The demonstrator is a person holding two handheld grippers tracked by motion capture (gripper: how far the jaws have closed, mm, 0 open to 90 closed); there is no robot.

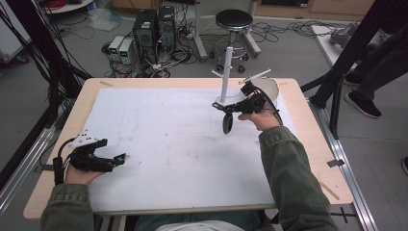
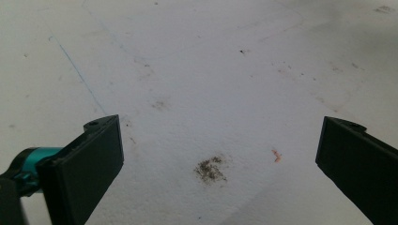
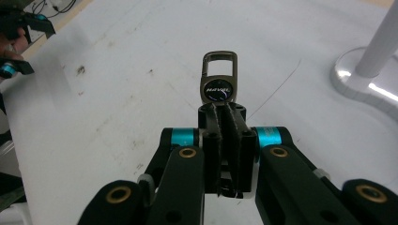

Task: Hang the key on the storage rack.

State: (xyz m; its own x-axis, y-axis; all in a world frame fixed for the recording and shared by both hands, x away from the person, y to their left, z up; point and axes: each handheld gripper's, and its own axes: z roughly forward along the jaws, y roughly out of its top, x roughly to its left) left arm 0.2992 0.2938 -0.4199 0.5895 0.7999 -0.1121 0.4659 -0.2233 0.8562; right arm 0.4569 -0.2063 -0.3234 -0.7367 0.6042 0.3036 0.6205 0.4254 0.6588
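Note:
My right gripper (image 1: 220,108) (image 3: 223,112) is held above the white mat, shut on a metal key clasp (image 3: 219,79) with a dark round badge. The clasp sticks out past the jaw tips. A dark oval fob (image 1: 227,123) hangs below this gripper. Just behind it rises a white peg stand (image 1: 224,77) (image 3: 381,44) on a round base (image 3: 356,77). At the table's near left, my left gripper (image 1: 122,158) (image 2: 218,140) rests low over the mat, open, with nothing between its jaws.
The white mat (image 1: 168,139) covers most of the wooden table (image 1: 308,144). A white round dish (image 1: 268,87) sits behind my right hand. Beyond the far edge are a black stool (image 1: 234,21), computer boxes (image 1: 154,26) and cables. A person's legs (image 1: 380,72) stand at the right.

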